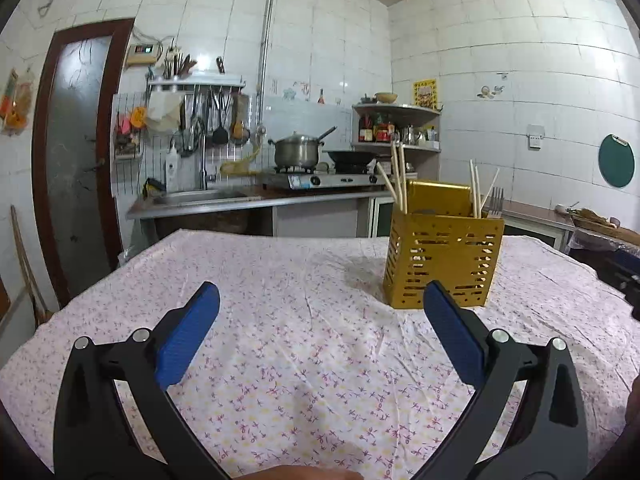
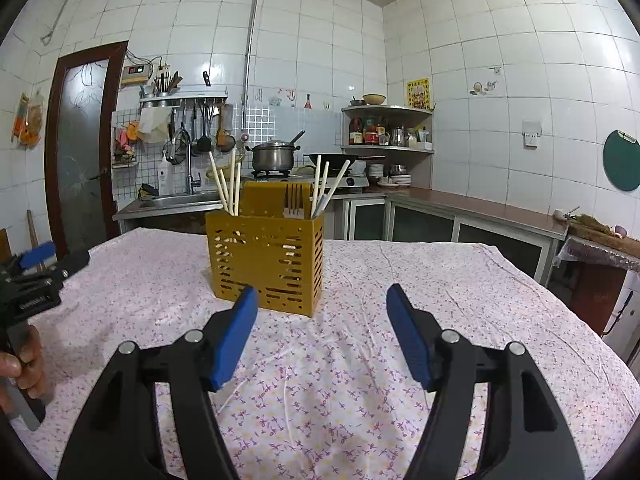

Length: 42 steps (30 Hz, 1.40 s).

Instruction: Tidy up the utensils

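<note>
A gold slotted utensil holder (image 1: pixel 442 262) (image 2: pixel 266 264) stands upright on the floral tablecloth (image 1: pixel 304 320) (image 2: pixel 360 280). Pale chopsticks (image 2: pixel 228 188) stick out of its left end, forks (image 2: pixel 294 200) from the middle, more chopsticks (image 2: pixel 326 186) from the right end. My left gripper (image 1: pixel 322 298) is open wide with nothing between its blue pads (image 1: pixel 188 340); the holder is ahead and to its right. My right gripper (image 2: pixel 322 300) is open and empty, with the holder just beyond its left pad (image 2: pixel 236 336). The left gripper (image 2: pixel 44 264) and a hand show at the right wrist view's left edge.
Behind the table runs a kitchen counter with a sink (image 1: pixel 192 196), a gas stove bearing a steel pot (image 1: pixel 298 150) and a wok (image 2: pixel 336 158). A corner shelf (image 2: pixel 388 128) holds bottles. A brown door (image 1: pixel 76 152) is at the left, a second counter (image 2: pixel 500 212) along the right wall.
</note>
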Each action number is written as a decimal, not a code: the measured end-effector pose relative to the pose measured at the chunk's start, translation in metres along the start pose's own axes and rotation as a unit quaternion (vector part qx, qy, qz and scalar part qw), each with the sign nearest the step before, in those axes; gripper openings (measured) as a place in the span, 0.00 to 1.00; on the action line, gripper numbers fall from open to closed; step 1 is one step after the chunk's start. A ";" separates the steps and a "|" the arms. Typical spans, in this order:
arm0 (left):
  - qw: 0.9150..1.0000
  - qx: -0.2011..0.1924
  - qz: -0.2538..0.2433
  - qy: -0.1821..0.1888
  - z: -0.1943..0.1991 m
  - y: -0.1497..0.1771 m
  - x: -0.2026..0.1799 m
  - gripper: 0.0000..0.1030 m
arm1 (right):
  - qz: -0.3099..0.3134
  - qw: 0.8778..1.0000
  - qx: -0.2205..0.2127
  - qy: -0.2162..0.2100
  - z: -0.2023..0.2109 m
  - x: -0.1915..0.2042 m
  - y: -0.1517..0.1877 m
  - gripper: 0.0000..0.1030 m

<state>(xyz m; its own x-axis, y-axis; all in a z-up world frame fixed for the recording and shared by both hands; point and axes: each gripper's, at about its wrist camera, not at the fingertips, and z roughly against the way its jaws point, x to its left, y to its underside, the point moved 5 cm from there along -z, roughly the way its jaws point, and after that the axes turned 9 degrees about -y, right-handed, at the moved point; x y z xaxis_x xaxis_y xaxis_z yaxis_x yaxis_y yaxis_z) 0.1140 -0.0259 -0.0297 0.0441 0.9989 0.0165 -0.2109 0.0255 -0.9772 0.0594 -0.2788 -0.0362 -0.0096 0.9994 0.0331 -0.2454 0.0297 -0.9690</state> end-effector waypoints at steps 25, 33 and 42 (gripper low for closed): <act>1.000 -0.023 -0.003 -0.014 0.006 -0.003 -0.003 0.95 | -0.005 1.000 -0.004 -0.009 -0.005 -0.003 0.008 0.65; 1.000 -0.027 -0.005 -0.006 0.007 -0.003 -0.004 0.95 | -0.009 1.000 -0.005 -0.006 -0.004 -0.004 0.007 0.65; 1.000 -0.029 -0.005 -0.004 0.009 -0.003 -0.004 0.95 | -0.017 1.000 -0.003 -0.002 -0.005 -0.008 0.009 0.65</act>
<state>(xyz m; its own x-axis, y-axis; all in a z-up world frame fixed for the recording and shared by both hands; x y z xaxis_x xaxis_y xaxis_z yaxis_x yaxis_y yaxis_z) 0.1056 -0.0298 -0.0250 0.0383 0.9989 0.0287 -0.1533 0.0343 -0.9876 0.0617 -0.2867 -0.0461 -0.0049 0.9977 0.0670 -0.2398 0.0639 -0.9687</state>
